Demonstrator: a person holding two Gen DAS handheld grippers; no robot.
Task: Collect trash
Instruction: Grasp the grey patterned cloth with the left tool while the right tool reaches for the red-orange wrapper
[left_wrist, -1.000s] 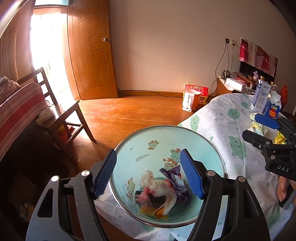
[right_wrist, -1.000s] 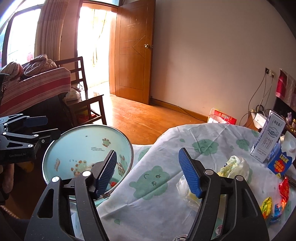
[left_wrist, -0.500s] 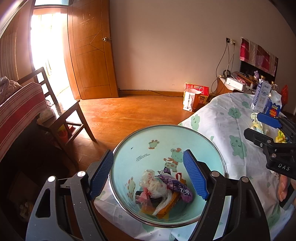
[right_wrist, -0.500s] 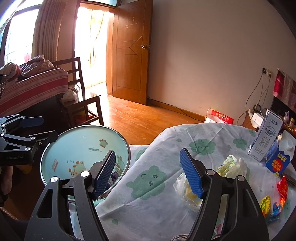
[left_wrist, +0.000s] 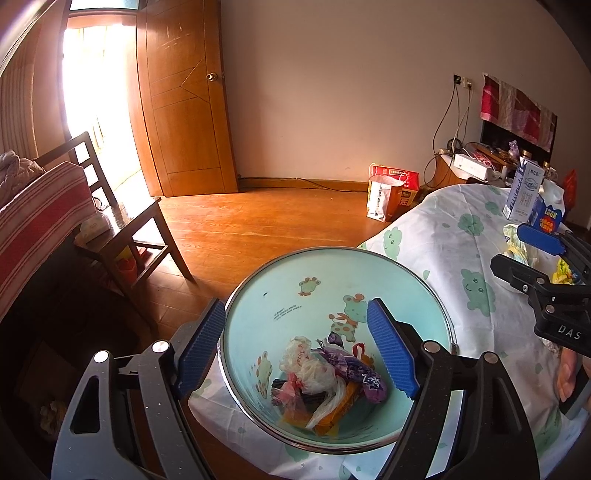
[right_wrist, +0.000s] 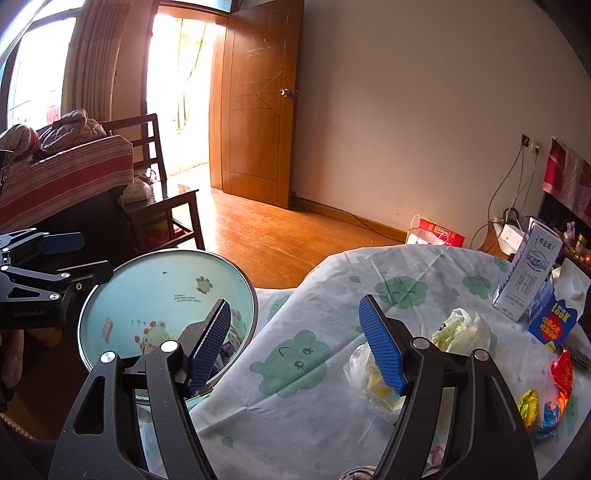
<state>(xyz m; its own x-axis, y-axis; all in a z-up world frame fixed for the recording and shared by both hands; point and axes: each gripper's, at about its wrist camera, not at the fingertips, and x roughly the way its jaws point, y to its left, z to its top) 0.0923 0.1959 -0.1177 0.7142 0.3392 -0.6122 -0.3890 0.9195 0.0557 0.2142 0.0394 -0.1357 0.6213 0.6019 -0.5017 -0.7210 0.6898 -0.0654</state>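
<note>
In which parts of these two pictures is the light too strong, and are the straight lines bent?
Left wrist view: the open doorway is washed out white; the brown wooden door bows at its edges. Right wrist view: the doorway is likewise overexposed, corners dark, focus sharp.

Glossy enamel bin (left_wrist: 317, 280), matt cloth tablecloth (right_wrist: 332, 387), crinkly plastic wrappers (left_wrist: 328, 376)

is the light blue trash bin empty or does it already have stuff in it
Not empty. The bin holds a small pile of wrappers and crumpled plastic at its bottom; most of its inside wall is bare.
</note>
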